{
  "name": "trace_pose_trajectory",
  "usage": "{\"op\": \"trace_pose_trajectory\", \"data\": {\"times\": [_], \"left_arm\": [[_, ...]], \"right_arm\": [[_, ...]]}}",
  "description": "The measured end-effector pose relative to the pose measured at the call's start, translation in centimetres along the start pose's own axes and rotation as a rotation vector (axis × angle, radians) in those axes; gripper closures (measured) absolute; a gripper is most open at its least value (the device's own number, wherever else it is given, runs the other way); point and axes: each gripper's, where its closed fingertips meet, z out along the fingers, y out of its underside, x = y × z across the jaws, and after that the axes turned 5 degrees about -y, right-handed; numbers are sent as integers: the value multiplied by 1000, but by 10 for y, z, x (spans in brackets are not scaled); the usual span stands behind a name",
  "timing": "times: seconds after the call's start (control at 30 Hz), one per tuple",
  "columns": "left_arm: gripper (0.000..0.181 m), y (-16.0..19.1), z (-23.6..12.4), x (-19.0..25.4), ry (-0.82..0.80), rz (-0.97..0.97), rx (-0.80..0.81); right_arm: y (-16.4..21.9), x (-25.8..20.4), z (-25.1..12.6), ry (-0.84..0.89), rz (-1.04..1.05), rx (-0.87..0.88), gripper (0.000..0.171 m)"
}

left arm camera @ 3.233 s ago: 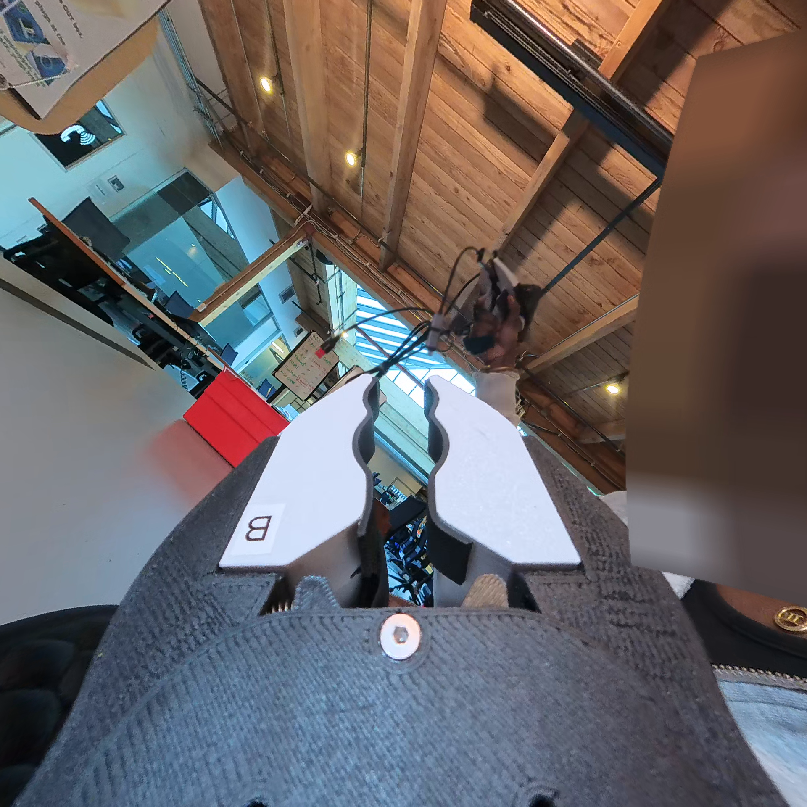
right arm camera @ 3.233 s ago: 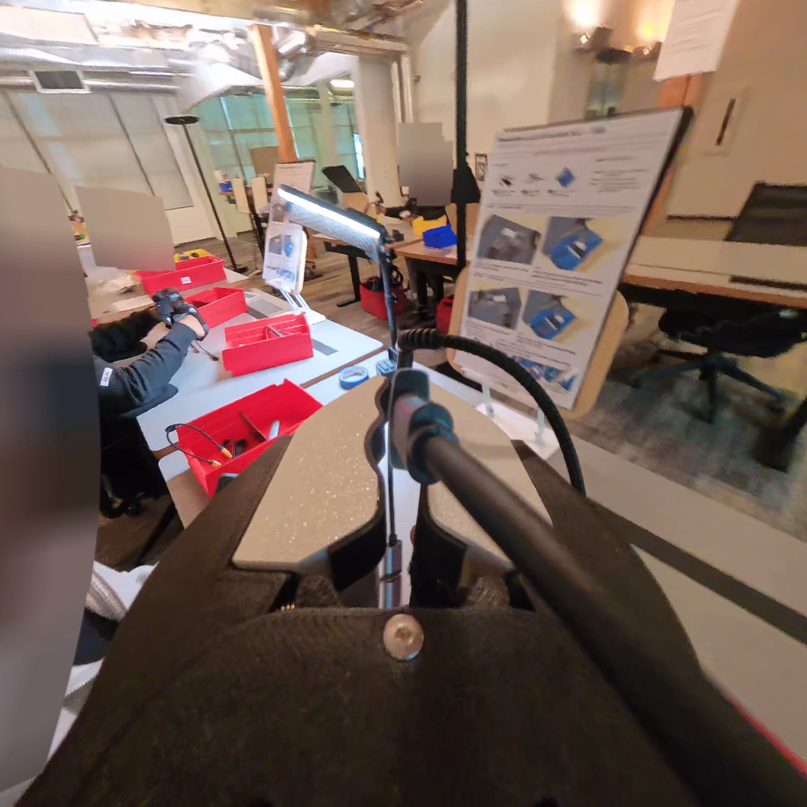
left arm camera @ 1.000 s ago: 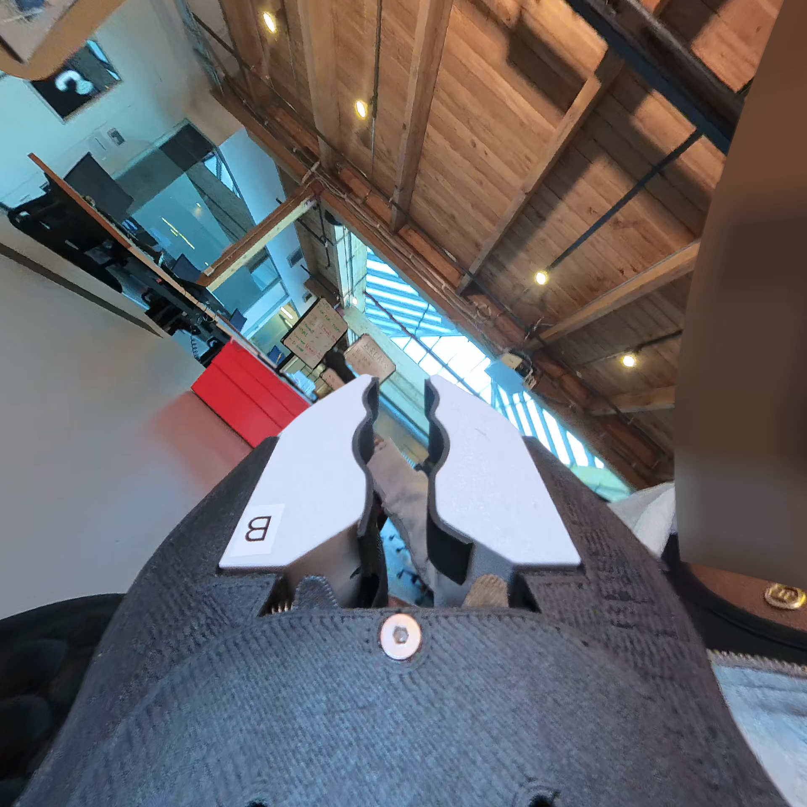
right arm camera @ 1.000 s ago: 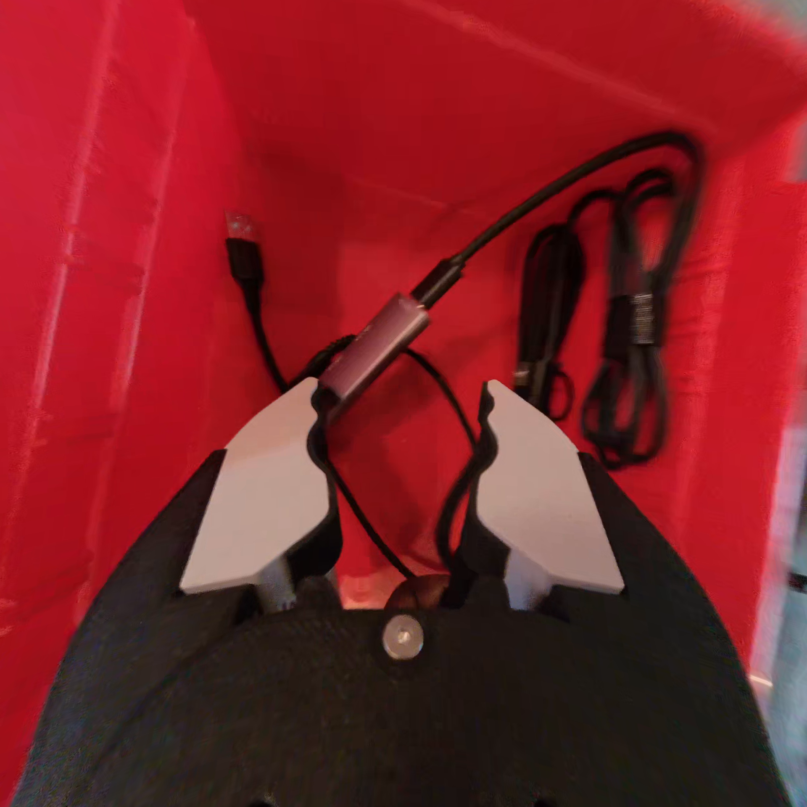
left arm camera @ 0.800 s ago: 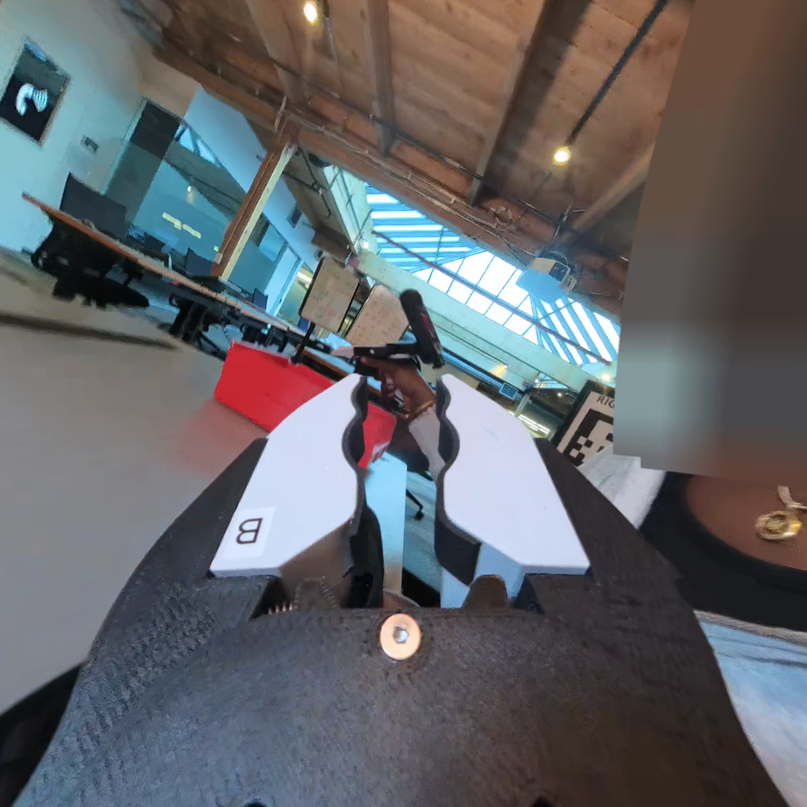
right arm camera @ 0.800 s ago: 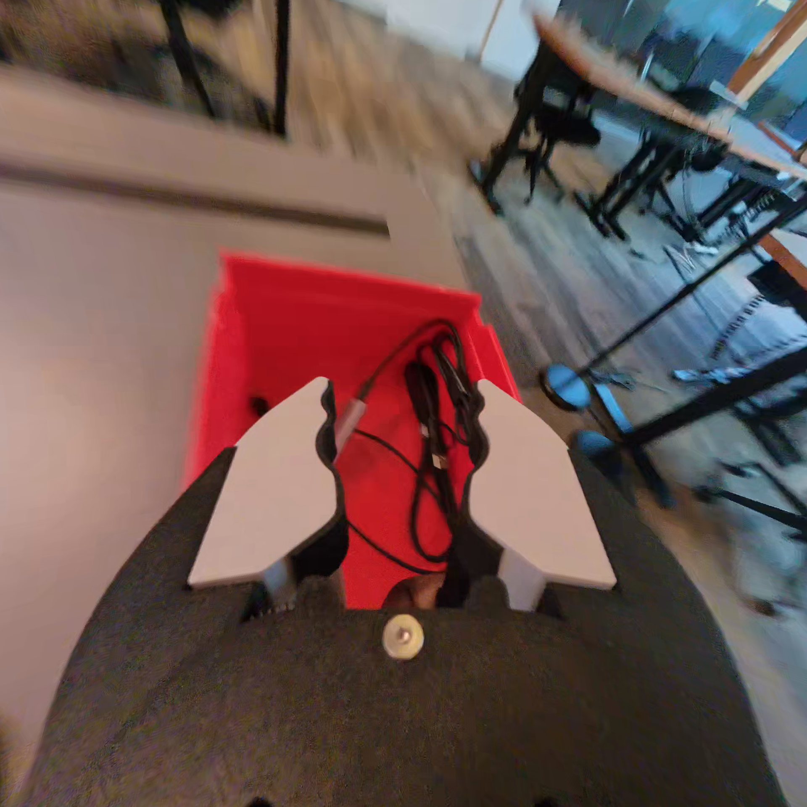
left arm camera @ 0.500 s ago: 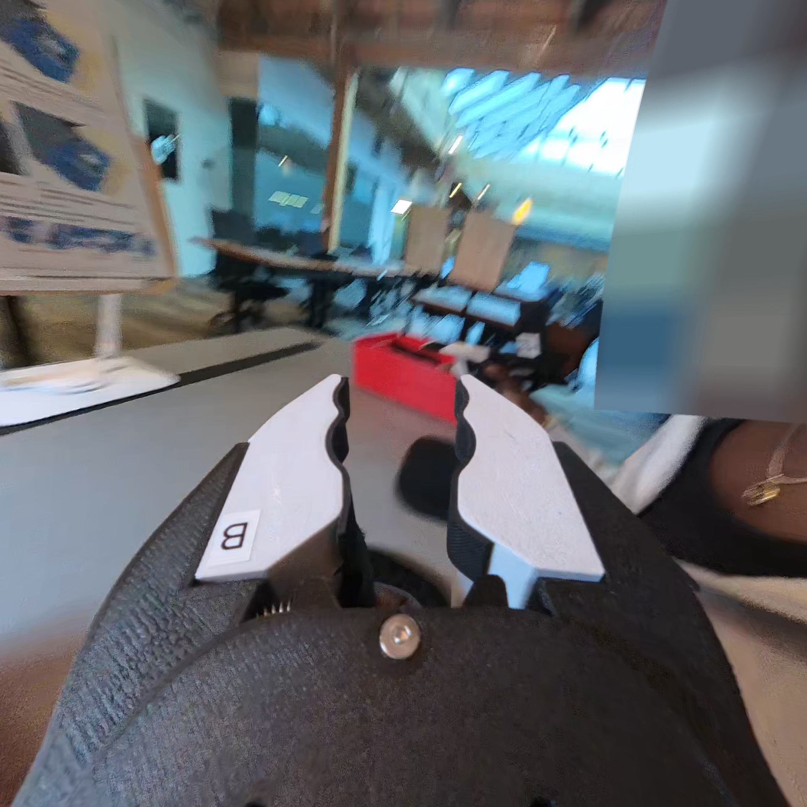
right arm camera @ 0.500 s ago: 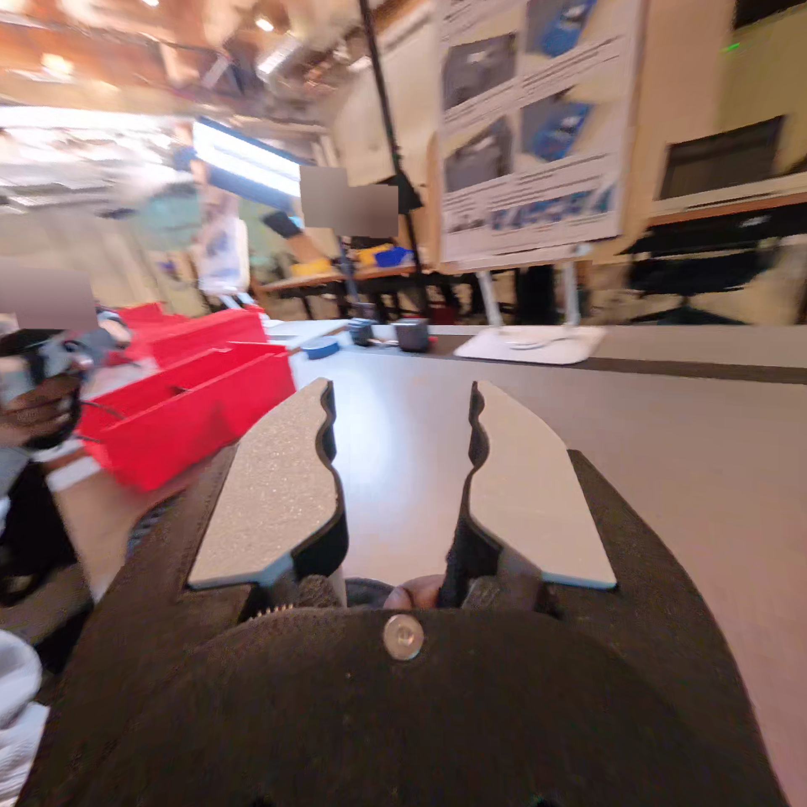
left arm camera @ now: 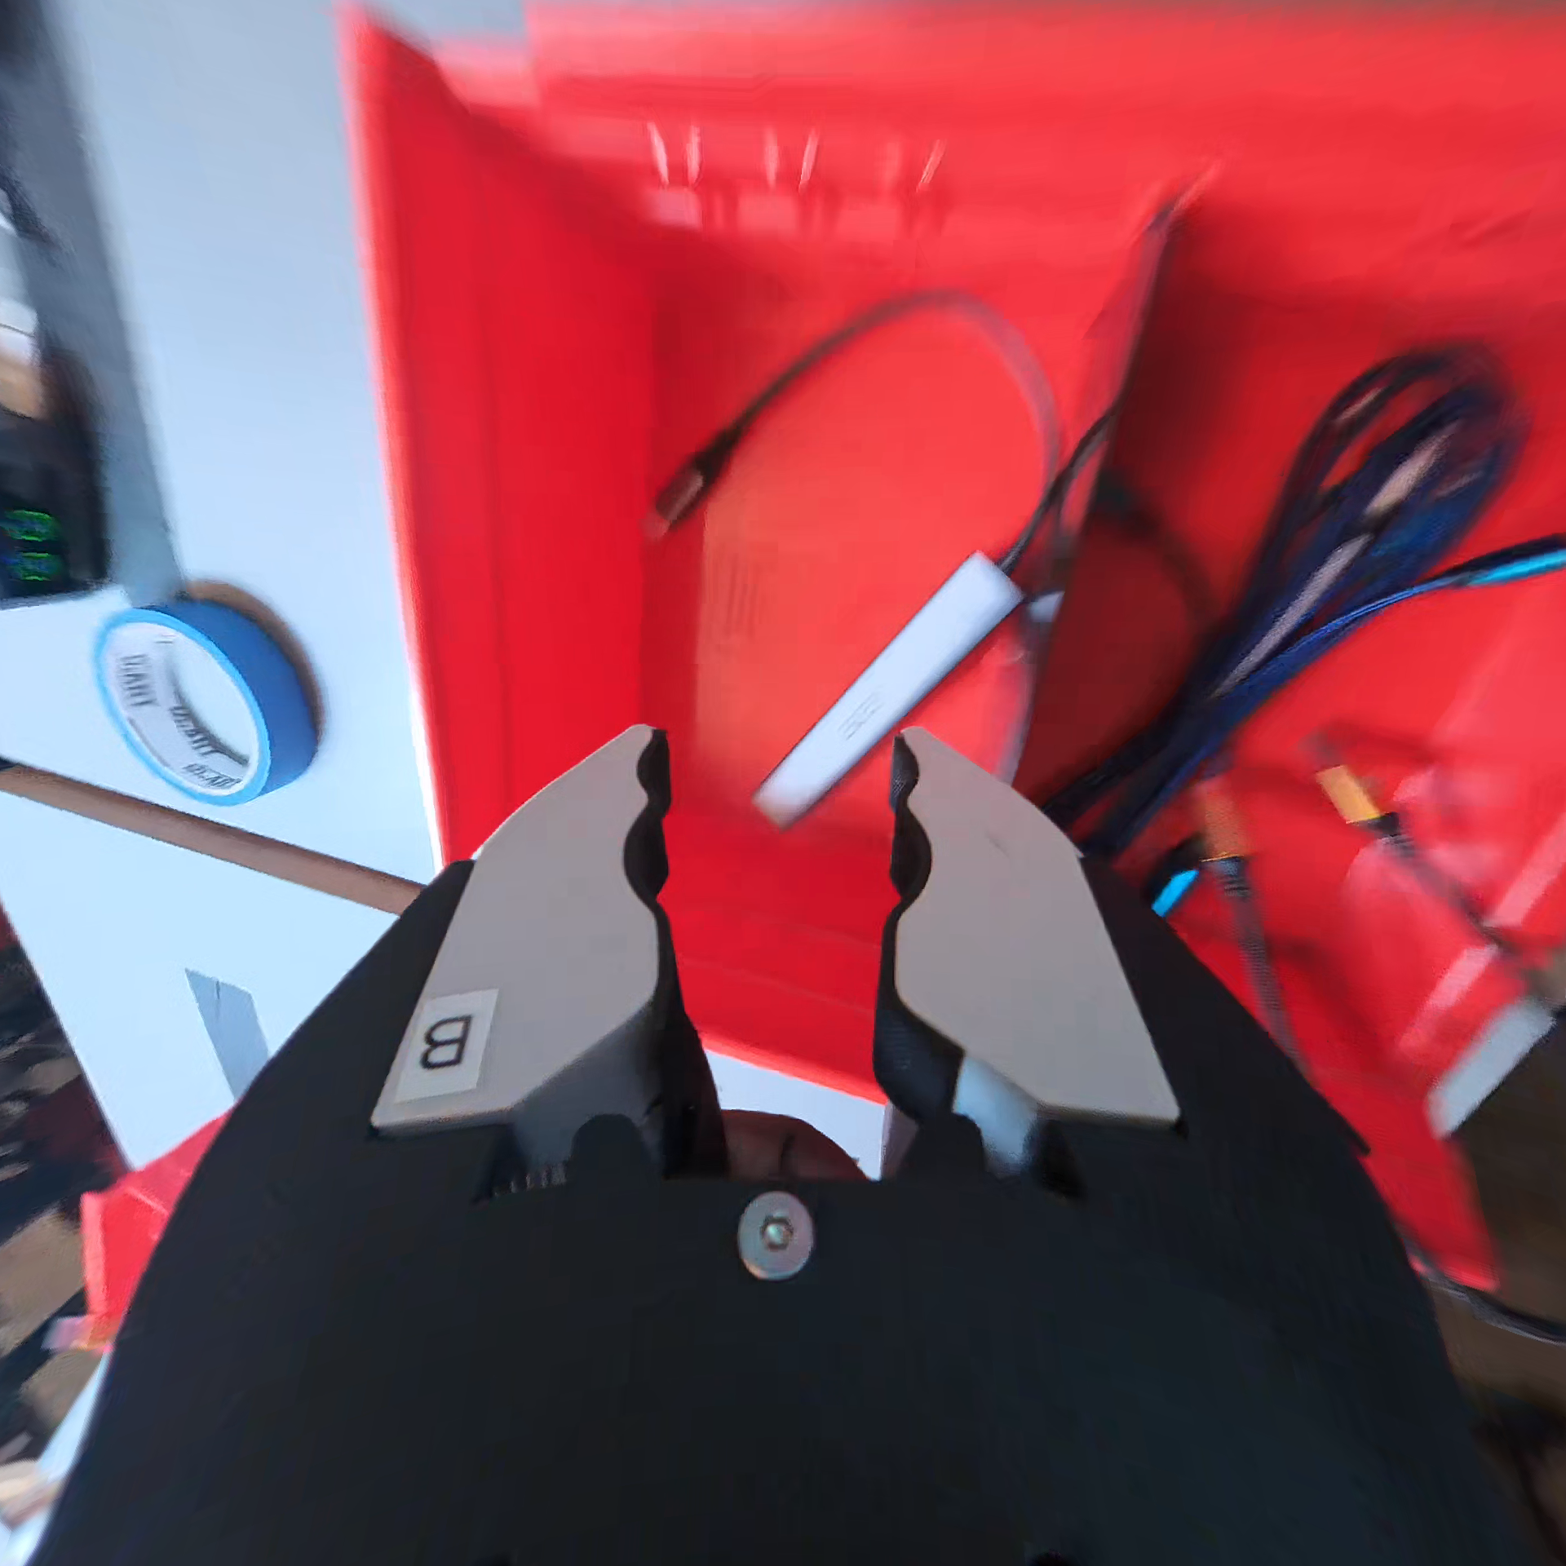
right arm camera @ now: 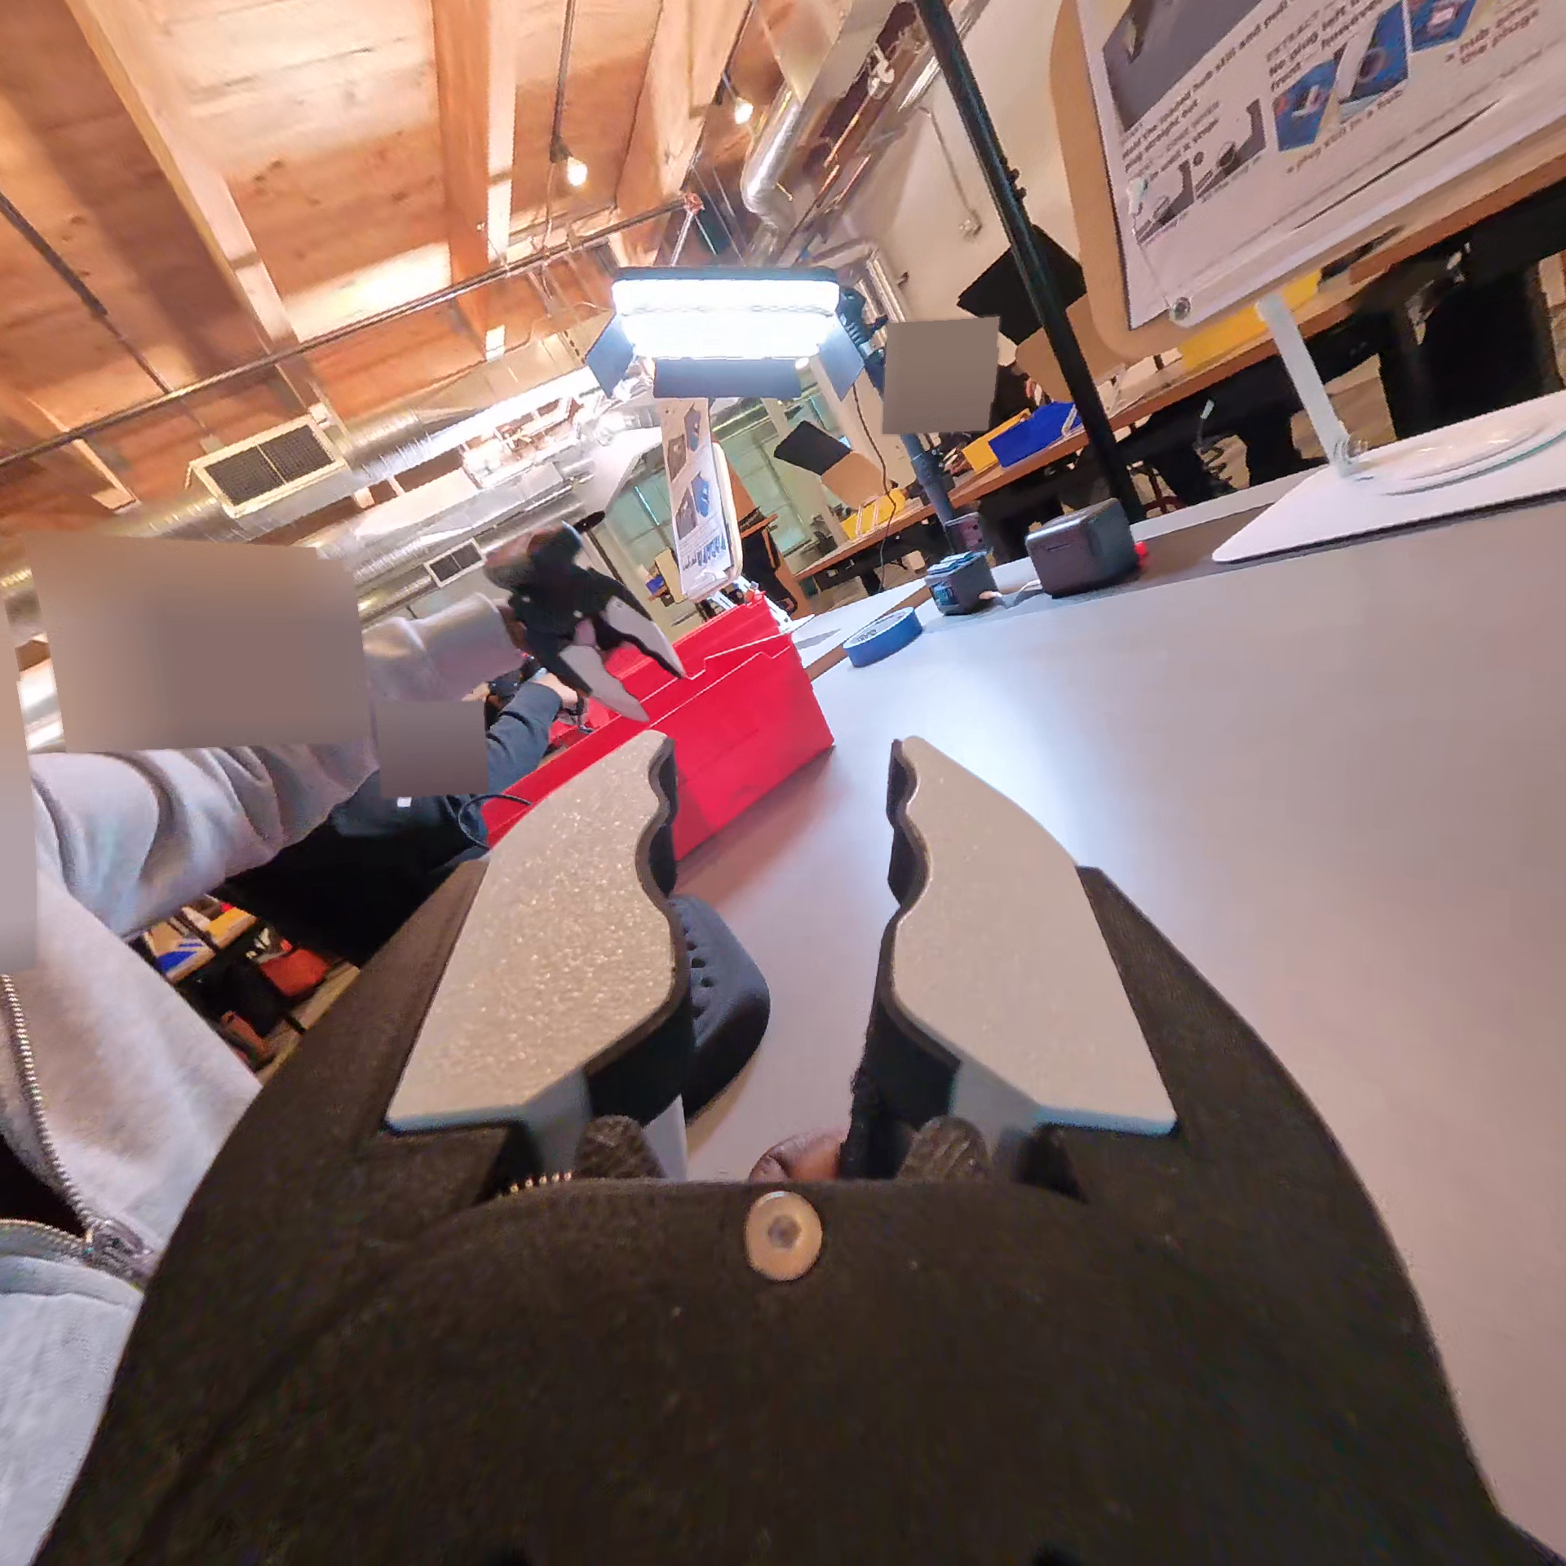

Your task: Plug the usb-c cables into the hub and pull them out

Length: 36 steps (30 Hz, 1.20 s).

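In the left wrist view, my left gripper (left arm camera: 775,741) is open and empty, pointing down into a red bin (left arm camera: 525,474). A silver hub (left arm camera: 890,686) lies on the bin floor just beyond the fingertips, its short dark cable looping round to a plug (left arm camera: 678,500). Bundled dark and blue cables (left arm camera: 1356,593) lie in the adjoining compartment on the right. In the right wrist view, my right gripper (right arm camera: 780,746) is open and empty, low over the grey table (right arm camera: 1229,847). That view also shows the left gripper (right arm camera: 593,644) held above the red bin (right arm camera: 729,720).
A blue tape roll (left arm camera: 203,703) lies on the table left of the bin, also seen in the right wrist view (right arm camera: 881,635). A black pad (right arm camera: 720,991) lies near my right fingers. Small dark boxes (right arm camera: 1080,546) and a poster stand (right arm camera: 1322,407) stand at the back. A grey sleeve (right arm camera: 169,830) is at left. The left gripper's tips are roughly 50 cm from the right gripper's. It is some 7 cm from my left tips to the silver hub (left arm camera: 890,686). My left tips are roughly 12 cm from the plug (left arm camera: 678,500).
The left gripper swung from facing the ceiling down into the red bin and opened wider. The right gripper left the bin and now points level across the table, open and empty.
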Motion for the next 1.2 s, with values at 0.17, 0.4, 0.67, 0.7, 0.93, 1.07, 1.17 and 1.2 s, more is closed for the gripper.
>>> {"op": "trace_pose_trajectory", "data": {"times": [0.17, 0.4, 0.67, 0.7, 0.93, 1.07, 1.17, 1.2], "left_arm": [[130, 35, 39, 5, 161, 103, -291], [130, 36, 56, 22, 278, 148, -374], [133, 33, 76, 28, 279, 185, -360], [133, 33, 78, 28, 272, 195, -359], [149, 35, 74, 30, 233, 236, -313], [150, 29, 49, 12, 134, 272, -332], [151, 19, 19, -3, 37, 249, -315], [152, 15, 5, -9, -2, 240, -309]], "right_arm": [[-6, 5, -5, -9, 58, 49, 127], [-2, 3, -2, -11, 49, 24, 133], [-7, 6, -6, -7, 78, 59, 137], [-7, 7, -6, -5, 79, 62, 138], [-7, 11, -6, 11, 100, 64, 139], [-8, 13, -8, 17, 121, 77, 140], [-10, 13, -9, 20, 120, 93, 140], [-11, 13, -10, 21, 118, 96, 140]]}}
